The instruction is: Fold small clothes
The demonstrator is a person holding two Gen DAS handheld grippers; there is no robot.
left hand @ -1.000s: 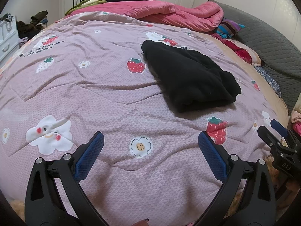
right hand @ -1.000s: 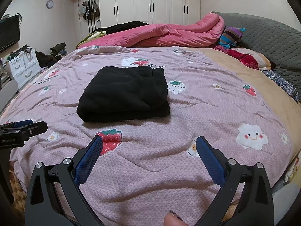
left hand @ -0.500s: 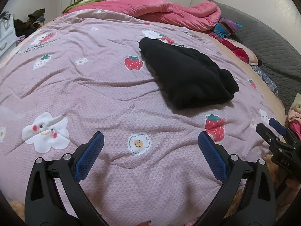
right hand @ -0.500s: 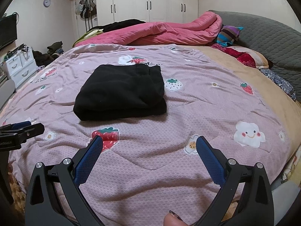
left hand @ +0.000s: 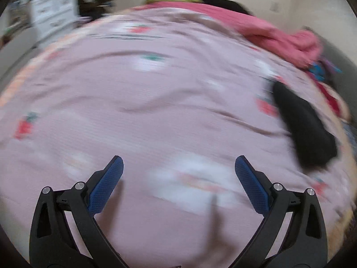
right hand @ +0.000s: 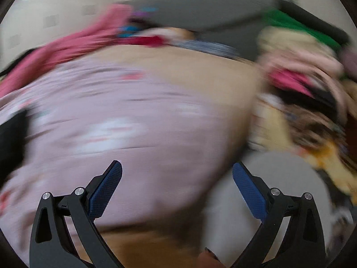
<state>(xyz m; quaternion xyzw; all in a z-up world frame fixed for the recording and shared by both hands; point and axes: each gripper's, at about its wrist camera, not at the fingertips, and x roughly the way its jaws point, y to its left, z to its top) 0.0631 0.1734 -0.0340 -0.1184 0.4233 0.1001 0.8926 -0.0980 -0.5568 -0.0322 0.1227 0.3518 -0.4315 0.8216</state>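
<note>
Both views are blurred by motion. A folded black garment [left hand: 305, 125] lies on the pink patterned bedspread [left hand: 156, 111], far right in the left wrist view, and at the far left edge in the right wrist view [right hand: 11, 143]. My left gripper [left hand: 178, 165] is open and empty above the bedspread, well left of the garment. My right gripper [right hand: 177, 169] is open and empty over the bed's right edge. A heap of mixed clothes [right hand: 308, 98] in pink, cream, green and brown lies to its right.
A pink duvet [left hand: 267, 33] is bunched at the far side of the bed. A white drawer unit [left hand: 53, 13] stands at the far left. A grey headboard [right hand: 200, 11] runs behind the bed. A pale grey object [right hand: 279, 178] sits below the clothes heap.
Both grippers have swung apart: the left view turned left, putting the black garment at its right edge; the right view turned right toward the clothes heap. Both stay open.
</note>
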